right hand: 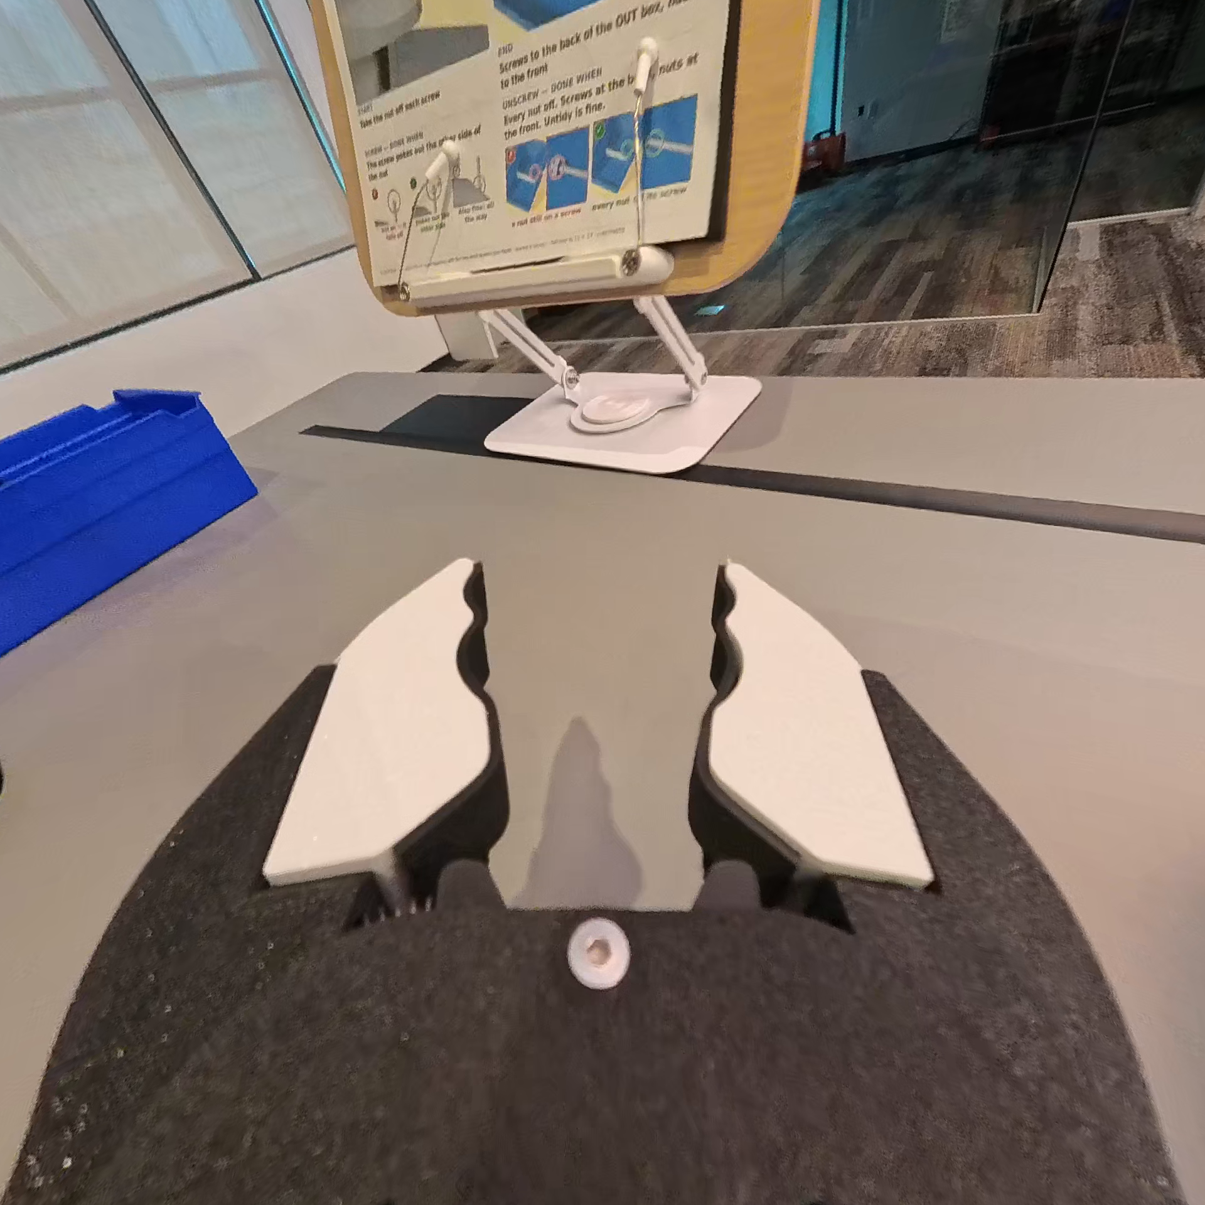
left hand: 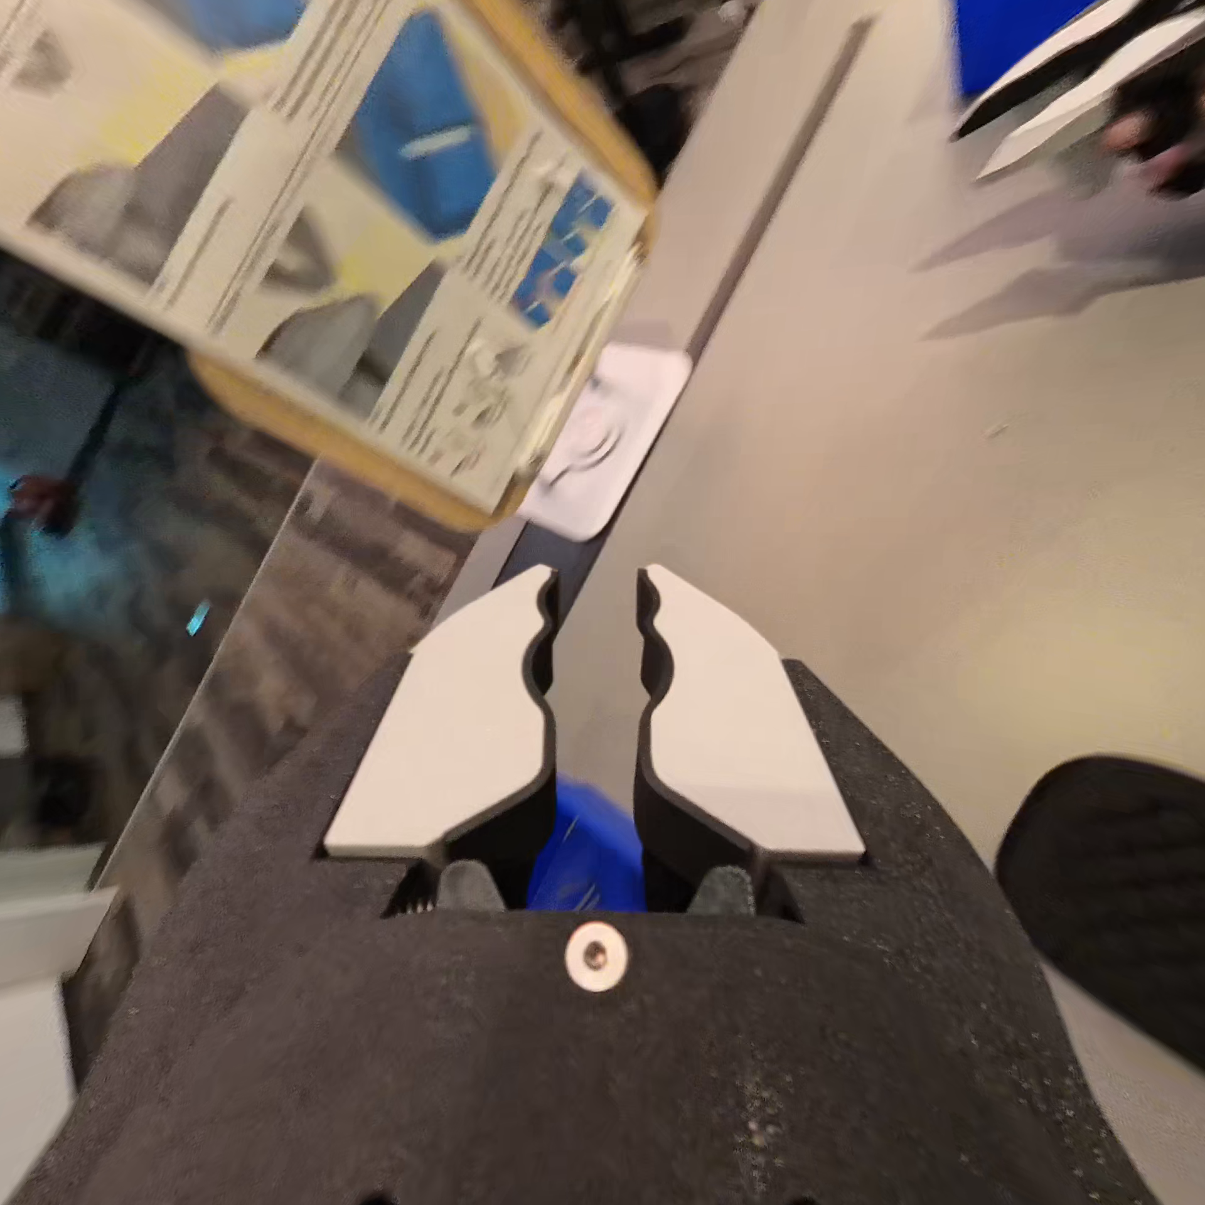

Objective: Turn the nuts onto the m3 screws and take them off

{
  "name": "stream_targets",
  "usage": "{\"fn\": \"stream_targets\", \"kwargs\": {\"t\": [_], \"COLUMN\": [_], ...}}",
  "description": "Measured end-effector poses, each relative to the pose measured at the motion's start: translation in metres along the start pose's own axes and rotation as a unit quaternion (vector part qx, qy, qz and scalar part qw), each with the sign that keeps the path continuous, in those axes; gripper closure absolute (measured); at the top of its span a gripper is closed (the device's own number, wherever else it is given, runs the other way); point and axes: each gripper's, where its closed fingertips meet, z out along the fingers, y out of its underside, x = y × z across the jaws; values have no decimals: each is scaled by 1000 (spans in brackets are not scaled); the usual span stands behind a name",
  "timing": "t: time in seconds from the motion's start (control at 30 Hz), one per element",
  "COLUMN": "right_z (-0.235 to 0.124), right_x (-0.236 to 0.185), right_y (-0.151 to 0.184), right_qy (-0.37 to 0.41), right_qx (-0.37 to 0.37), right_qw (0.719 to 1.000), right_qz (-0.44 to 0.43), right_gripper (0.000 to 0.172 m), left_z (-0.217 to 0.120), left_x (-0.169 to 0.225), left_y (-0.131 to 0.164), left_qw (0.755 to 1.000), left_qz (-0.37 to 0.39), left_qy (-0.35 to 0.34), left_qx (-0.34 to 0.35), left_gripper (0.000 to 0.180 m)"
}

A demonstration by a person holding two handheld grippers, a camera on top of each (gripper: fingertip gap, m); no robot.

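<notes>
My left gripper (left hand: pixel 596 577) hangs tilted over the grey table (left hand: pixel 913 521). Its jaws stand a little apart with nothing between the pads, so it is open. A blue thing (left hand: pixel 587 854) shows below, between the finger bases. The left wrist view is blurred by motion. My right gripper (right hand: pixel 600 570) is wide open and empty above the bare grey table (right hand: pixel 913 619). A blue plastic bin (right hand: pixel 111 489) stands on the table to its left. The right gripper also shows blurred at the top right of the left wrist view (left hand: pixel 1076 85).
A wooden board with a printed sheet (right hand: pixel 554 130) stands on a white folding stand (right hand: pixel 626 430) at the table's far edge, over a dark strip (right hand: pixel 913 499). The board also shows in the left wrist view (left hand: pixel 313 228). A black rounded object (left hand: pixel 1108 900) lies at the right.
</notes>
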Motion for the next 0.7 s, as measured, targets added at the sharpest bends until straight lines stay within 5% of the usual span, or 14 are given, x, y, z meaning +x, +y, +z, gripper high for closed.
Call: {"fn": "stream_targets", "kwargs": {"t": [0.13,0.33,0.7], "right_z": [8,10,7], "right_x": [-6,-15,-11], "right_y": [13,12,11], "right_qy": [-5,-17,-35], "right_qx": [-31,-31,-20], "right_qw": [999,999,999], "right_qz": [-17,-23,15], "right_gripper": [106,106,109], "left_z": [-24,-3,64], "left_x": [-33,-39,-34], "left_y": [96,224,338], "left_qw": [993,957,917], "left_qz": [-27,40,54], "left_qy": [-29,15,131], "left_qx": [-115,-287,-372], "left_gripper": [155,169,169]}}
